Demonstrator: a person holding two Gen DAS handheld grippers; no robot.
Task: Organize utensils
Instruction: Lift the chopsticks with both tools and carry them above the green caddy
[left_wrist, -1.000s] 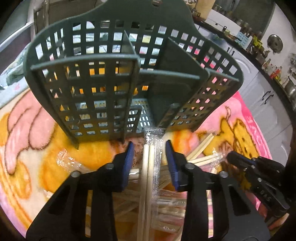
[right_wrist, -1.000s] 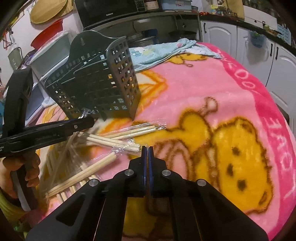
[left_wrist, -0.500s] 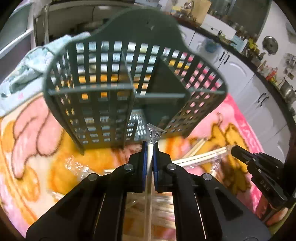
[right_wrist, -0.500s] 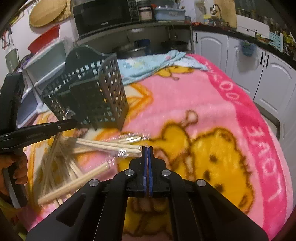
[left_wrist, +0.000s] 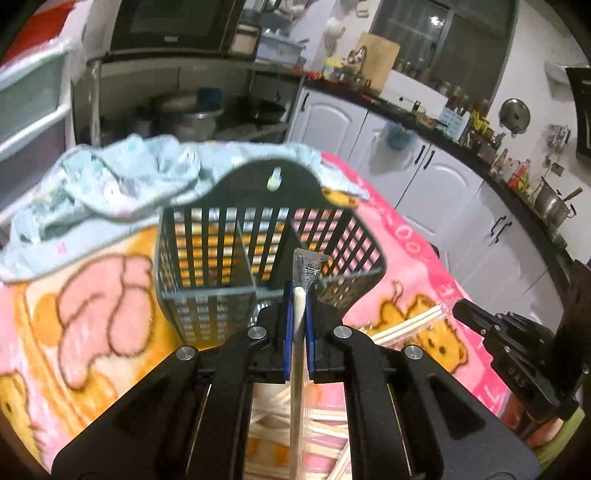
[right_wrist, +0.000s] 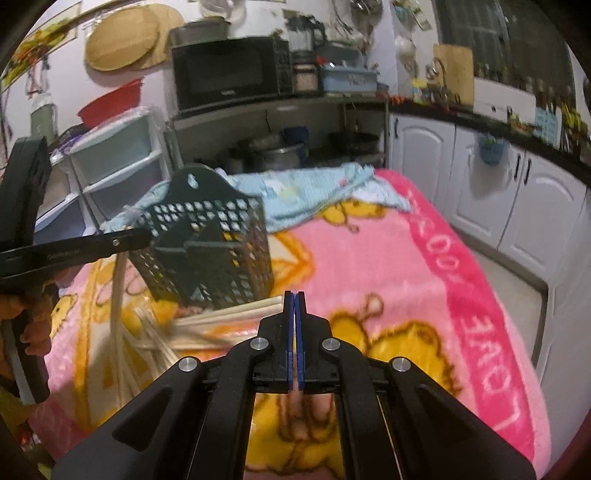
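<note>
Left gripper (left_wrist: 299, 325): clamped on one wrapped pair of chopsticks (left_wrist: 298, 306), blue pads pressed to either side; the clear wrapper's tip pokes up past the fingers in front of the basket.

Held chopsticks, lower end: hidden under the gripper body in the left wrist view; in the right wrist view a pale stick (right_wrist: 117, 295) hangs down from the left gripper's (right_wrist: 142, 238) fingers, blurred.

Right gripper (right_wrist: 294, 314): blue pads pressed together with nothing between them, above the pink blanket (right_wrist: 388, 266).

Utensil basket (left_wrist: 258, 251): dark green lattice caddy standing on the blanket, just beyond the left gripper's tips; its near lower wall is covered by the fingers.

Basket compartments: the left wrist view shows inner dividers; the right wrist view shows only the outside (right_wrist: 207, 243).

Loose chopsticks (right_wrist: 221, 317): a scattered pile of wrapped pairs on the blanket in front of the basket, smeared by motion, so the number cannot be made out.

Person's hand (right_wrist: 35, 321): seen only in the right wrist view, wrapped around the left gripper's handle, cut off by the picture edge.

Blue cloth (left_wrist: 122, 177): crumpled behind the basket, partly blocked by its back plate.

Far side of blanket: probably over a table, though the support is not visible.
</note>
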